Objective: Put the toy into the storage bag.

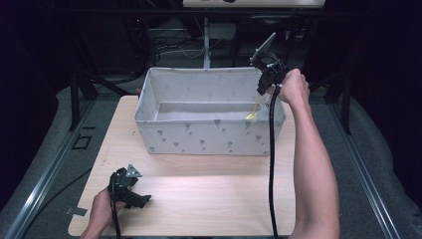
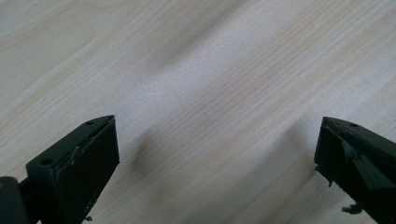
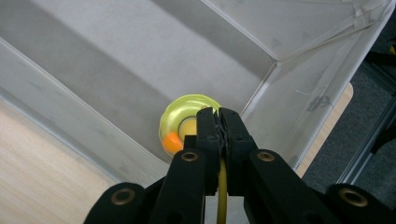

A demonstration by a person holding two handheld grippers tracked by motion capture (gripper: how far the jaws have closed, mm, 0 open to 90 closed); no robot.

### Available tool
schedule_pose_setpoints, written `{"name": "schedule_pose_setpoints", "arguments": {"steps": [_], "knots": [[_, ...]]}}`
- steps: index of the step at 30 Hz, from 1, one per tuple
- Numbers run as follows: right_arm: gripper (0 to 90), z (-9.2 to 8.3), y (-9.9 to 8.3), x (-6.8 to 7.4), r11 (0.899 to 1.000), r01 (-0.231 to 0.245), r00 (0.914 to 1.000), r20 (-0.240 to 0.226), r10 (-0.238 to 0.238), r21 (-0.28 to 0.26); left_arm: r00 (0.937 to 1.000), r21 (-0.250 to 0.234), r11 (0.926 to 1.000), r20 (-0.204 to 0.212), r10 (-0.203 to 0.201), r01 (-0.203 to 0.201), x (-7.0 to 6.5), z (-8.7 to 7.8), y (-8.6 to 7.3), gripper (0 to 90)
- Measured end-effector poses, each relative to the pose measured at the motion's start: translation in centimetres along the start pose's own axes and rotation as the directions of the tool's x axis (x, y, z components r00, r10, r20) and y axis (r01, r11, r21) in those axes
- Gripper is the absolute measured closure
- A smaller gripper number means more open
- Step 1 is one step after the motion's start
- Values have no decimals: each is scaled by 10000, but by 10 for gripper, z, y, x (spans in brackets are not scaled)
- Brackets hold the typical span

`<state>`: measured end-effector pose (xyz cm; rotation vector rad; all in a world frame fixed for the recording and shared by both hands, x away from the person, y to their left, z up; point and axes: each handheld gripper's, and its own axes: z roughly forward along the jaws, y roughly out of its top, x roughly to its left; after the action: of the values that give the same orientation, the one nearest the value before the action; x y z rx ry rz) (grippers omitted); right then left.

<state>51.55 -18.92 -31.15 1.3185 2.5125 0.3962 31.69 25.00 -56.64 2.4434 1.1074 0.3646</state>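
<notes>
1. High view: right gripper (image 1: 263, 88) up over the far right corner of the grey fabric bin (image 1: 199, 137), held in the right hand (image 1: 293, 87), jaws pointing down into the bin. Dangling beneath it, a yellow thing (image 1: 251, 115) on a thin yellow strand, low inside the bin near the right wall (too small here to name).
2. Same view, near left: left gripper (image 1: 139, 200) lying low on the pale wooden table (image 1: 209, 189), left hand (image 1: 99, 211) wrapped round it, well apart from the bin.
3. Left gripper view: jaws released, spread wide to either side, nothing between the fingers (image 2: 79, 168) but bare wood grain of the table (image 2: 205, 84).
4. Right gripper view: jaws clenched tight on the yellow strand (image 3: 222, 186), which runs down between the pads. Just past the right gripper's (image 3: 219, 122) tips, the yellow thing (image 3: 180, 108) shows as a translucent ring with an orange blob at its edge (a small toy, by the look), hanging over the bin's floor close to the corner of the bin (image 3: 280, 60).
</notes>
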Motion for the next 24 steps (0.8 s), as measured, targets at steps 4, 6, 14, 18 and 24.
{"name": "schedule_pose_setpoints", "arguments": {"steps": [4, 6, 14, 18, 24], "knots": [[880, 4, -2, -2, 10000, -23, 10000, -10, 23, 76, 10000, 12, 10000, -23, -1, 1, 0, 0, 0, 1], [880, 7, -4, -2, 9998, -5, 10000, -1, 5, 174, 10000, 0, 10000, -16, -11, 11, 0, 0, 0, 1], [880, 16, -15, -7, 9992, -95, 9999, 44, 94, 383, 10000, -19, 10000, 4, -13, 13, 0, 0, 0, 1], [879, 18, -23, -13, 9985, -228, 9997, 132, 222, 504, 10000, -5, 10000, 10, -8, 8, 0, 0, 0, 1], [878, 21, -30, -16, 9979, -273, 9996, 108, 267, 579, 10000, 28, 10000, -3, -7, 7, 0, 1, 0, 1]]}}
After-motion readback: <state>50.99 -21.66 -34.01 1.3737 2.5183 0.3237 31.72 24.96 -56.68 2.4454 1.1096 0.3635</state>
